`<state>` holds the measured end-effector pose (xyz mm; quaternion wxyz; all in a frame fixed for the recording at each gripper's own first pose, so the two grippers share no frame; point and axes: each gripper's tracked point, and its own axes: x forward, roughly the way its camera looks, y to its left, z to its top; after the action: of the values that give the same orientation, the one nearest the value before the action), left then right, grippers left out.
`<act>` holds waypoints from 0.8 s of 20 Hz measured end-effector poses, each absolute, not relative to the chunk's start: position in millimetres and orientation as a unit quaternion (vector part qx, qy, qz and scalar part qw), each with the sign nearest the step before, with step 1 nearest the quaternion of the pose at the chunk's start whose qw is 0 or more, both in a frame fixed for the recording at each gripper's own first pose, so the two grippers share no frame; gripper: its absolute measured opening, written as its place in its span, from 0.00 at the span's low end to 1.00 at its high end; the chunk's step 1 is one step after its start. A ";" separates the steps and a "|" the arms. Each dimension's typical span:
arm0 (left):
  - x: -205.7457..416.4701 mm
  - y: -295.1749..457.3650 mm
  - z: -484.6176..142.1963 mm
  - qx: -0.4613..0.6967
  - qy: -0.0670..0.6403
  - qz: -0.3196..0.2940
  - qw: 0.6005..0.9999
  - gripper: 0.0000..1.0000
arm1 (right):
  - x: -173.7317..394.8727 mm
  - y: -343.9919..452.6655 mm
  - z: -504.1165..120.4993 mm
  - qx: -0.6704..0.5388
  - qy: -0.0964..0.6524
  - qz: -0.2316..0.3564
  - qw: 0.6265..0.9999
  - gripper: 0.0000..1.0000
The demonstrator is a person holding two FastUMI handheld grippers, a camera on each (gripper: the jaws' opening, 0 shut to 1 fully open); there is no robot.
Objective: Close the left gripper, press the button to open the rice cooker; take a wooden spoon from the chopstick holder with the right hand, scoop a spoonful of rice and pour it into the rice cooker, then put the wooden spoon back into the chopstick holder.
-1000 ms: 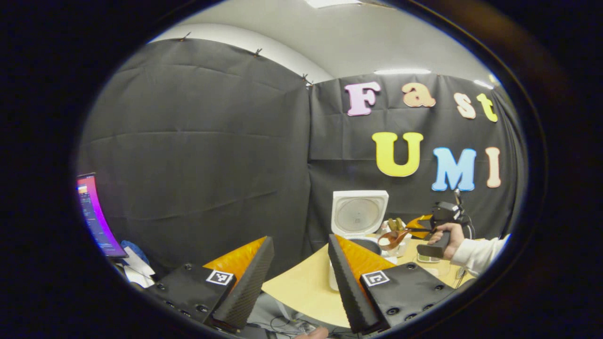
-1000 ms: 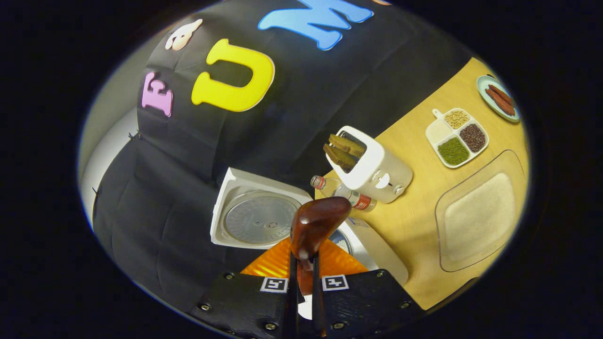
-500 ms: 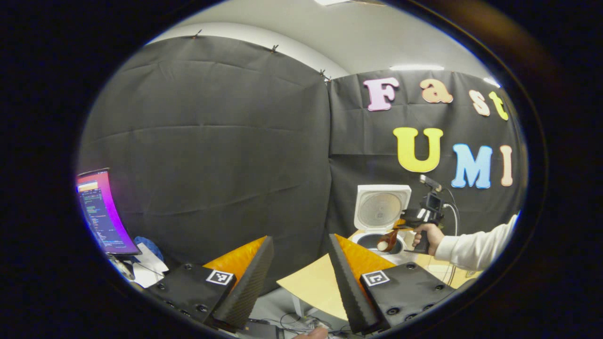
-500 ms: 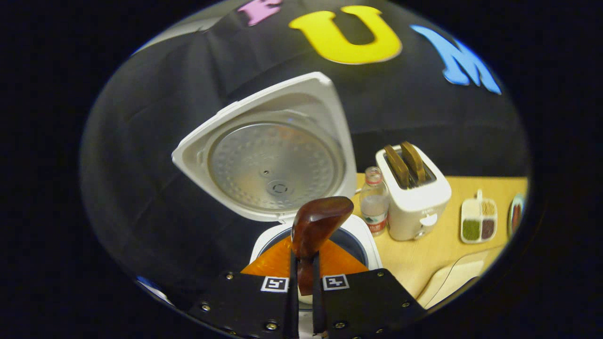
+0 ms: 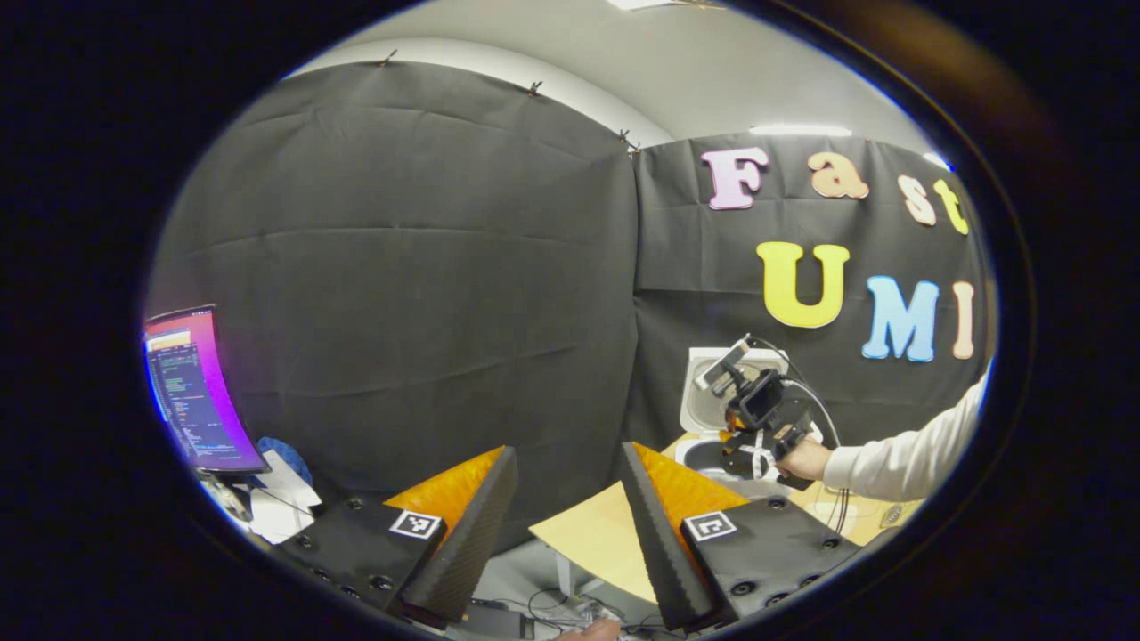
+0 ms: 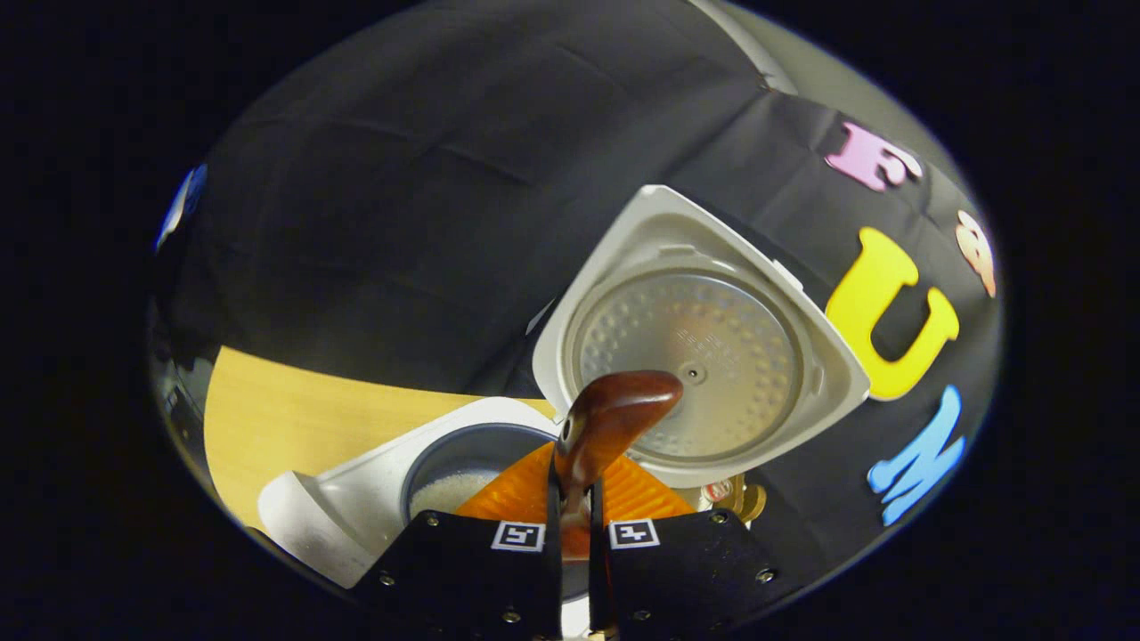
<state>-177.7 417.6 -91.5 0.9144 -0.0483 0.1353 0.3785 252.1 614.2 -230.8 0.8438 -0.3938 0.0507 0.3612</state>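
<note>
Right gripper (image 6: pixel 571 499) tilts wooden spoon (image 6: pixel 614 414) over rice cooker (image 6: pixel 356 499) on table (image 6: pixel 294 405).

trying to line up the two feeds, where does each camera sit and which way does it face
Left gripper view: rides the left claw, held back off the table corner, facing the booth wall; own open fingers show.
Right gripper view: rides the right claw, tilted above the rice cooker, facing its raised lid; own fingers clamp the wooden spoon.
Shared: rice cooker, table; the left gripper view also catches the right claw and a hand.
</note>
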 end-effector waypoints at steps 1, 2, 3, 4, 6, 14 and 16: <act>-182.2 418.1 -91.9 -0.048 0.134 0.379 0.914 0.84 | 248.7 611.9 -232.7 -0.405 0.047 0.361 0.839 0.12; -182.8 418.4 -91.0 -0.047 0.133 0.380 0.914 0.89 | 248.0 611.5 -237.0 -0.402 0.053 0.364 0.839 0.12; -182.5 416.9 -88.3 -0.047 0.130 0.379 0.915 0.89 | 248.4 608.0 -236.3 -0.385 0.063 0.365 0.845 0.12; -183.1 415.9 -86.2 -0.047 0.127 0.379 0.916 0.84 | 248.5 602.7 -234.5 -0.364 0.077 0.361 0.855 0.12; -186.5 414.0 -86.0 -0.049 0.124 0.375 0.917 0.84 | 245.1 588.8 -225.6 -0.317 0.106 0.353 0.874 0.12; -186.3 393.2 -75.8 -0.056 0.098 0.325 0.939 0.78 | 228.8 499.7 -175.6 -0.078 0.215 0.314 0.921 0.12; -184.4 382.1 -72.7 -0.058 0.092 0.305 0.946 0.78 | 226.7 461.2 -165.6 -0.019 0.236 0.286 0.928 0.12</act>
<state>-184.4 382.1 -72.7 0.9463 -0.0576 0.0919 0.3046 226.7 461.2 -165.6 0.9284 -0.0189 0.2362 0.2863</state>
